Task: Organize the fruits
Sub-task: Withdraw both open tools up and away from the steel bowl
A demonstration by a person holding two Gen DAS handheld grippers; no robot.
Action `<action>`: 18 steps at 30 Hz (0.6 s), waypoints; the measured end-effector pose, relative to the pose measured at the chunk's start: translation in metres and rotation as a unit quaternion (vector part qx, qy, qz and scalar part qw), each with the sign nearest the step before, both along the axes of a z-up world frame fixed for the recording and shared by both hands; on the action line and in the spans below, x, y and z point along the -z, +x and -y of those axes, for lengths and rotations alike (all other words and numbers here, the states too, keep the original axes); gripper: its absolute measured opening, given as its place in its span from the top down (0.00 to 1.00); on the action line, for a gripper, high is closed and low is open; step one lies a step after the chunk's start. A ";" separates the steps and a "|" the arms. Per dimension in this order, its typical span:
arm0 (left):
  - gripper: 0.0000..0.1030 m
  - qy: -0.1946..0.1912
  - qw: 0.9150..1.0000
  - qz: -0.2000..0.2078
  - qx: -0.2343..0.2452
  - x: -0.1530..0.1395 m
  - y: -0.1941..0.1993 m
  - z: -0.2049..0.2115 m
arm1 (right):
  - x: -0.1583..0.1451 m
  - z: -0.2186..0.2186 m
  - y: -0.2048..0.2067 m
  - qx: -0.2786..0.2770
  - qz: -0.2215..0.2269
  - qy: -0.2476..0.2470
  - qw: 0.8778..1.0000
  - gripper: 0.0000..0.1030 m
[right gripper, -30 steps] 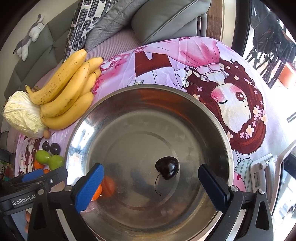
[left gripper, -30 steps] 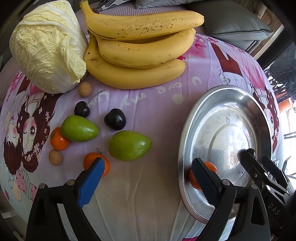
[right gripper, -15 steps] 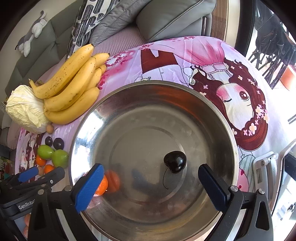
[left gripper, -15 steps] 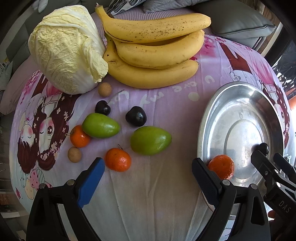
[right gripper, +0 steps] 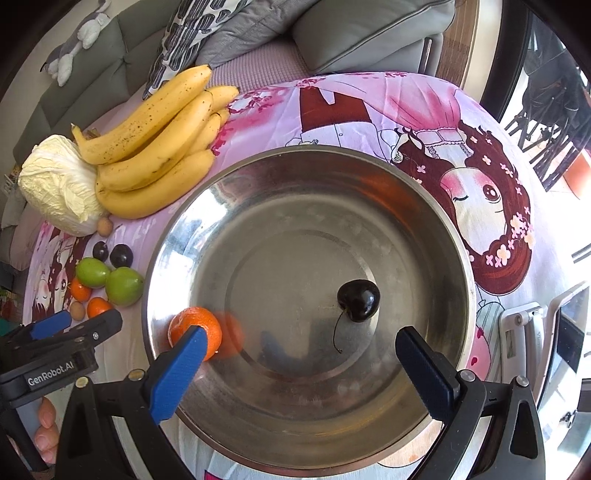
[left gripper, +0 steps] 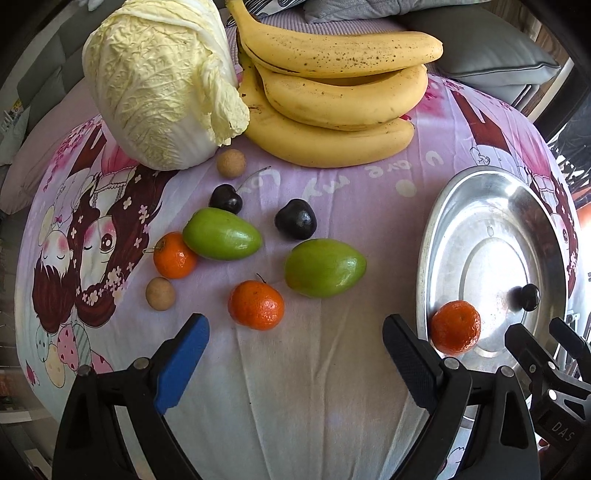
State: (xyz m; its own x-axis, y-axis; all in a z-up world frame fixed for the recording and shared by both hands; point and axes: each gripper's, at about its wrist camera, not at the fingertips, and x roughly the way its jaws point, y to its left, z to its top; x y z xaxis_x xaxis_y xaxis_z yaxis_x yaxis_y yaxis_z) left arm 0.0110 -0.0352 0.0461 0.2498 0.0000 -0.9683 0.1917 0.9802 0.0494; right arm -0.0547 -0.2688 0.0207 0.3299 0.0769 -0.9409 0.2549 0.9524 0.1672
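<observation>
A steel bowl point(right gripper: 436, 229) point(left gripper: 436, 236) holds a tangerine point(right gripper: 195, 330) point(left gripper: 456, 326) by its left wall and a dark cherry point(right gripper: 358, 300) point(left gripper: 529, 296). My right gripper point(right gripper: 299, 350) hangs open over the bowl's near side, with nothing between its fingers. My left gripper point(left gripper: 295, 343) is open above the cloth, just short of a loose tangerine point(left gripper: 256, 304). Beyond it lie two green fruits point(left gripper: 325, 272) point(left gripper: 221, 233), another tangerine point(left gripper: 174, 255), two dark cherries point(left gripper: 295, 218) point(left gripper: 226, 198) and two small brown longans point(left gripper: 160, 293) point(left gripper: 231, 164).
A napa cabbage point(left gripper: 162, 81) and a bunch of bananas point(left gripper: 332, 96) lie at the back of the pink cartoon tablecloth point(left gripper: 314, 387). Grey sofa cushions point(right gripper: 362, 29) stand behind the table. A person's fingers point(right gripper: 46, 428) show at the lower left of the right wrist view.
My left gripper has drawn left and back from the bowl, leaving the tangerine inside it; the loose fruits have come nearer its middle. The right gripper has pulled back slightly over the bowl.
</observation>
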 end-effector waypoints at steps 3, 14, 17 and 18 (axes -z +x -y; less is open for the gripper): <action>0.08 -0.006 1.000 0.000 0.000 0.001 0.000 -0.014 | -0.001 -0.003 -0.003 -0.004 -0.007 -0.012 1.000 0.00; 0.08 -0.021 1.000 -0.009 -0.001 0.007 -0.009 -0.028 | -0.001 -0.008 0.000 -0.011 -0.048 -0.030 0.998 0.00; 0.08 -0.027 1.000 -0.009 -0.002 0.006 -0.009 -0.032 | -0.005 -0.013 -0.001 -0.025 -0.043 -0.030 0.998 0.00; 0.08 -0.028 1.000 -0.009 -0.002 0.006 -0.008 -0.033 | -0.006 -0.014 -0.001 -0.033 -0.044 -0.032 0.998 0.00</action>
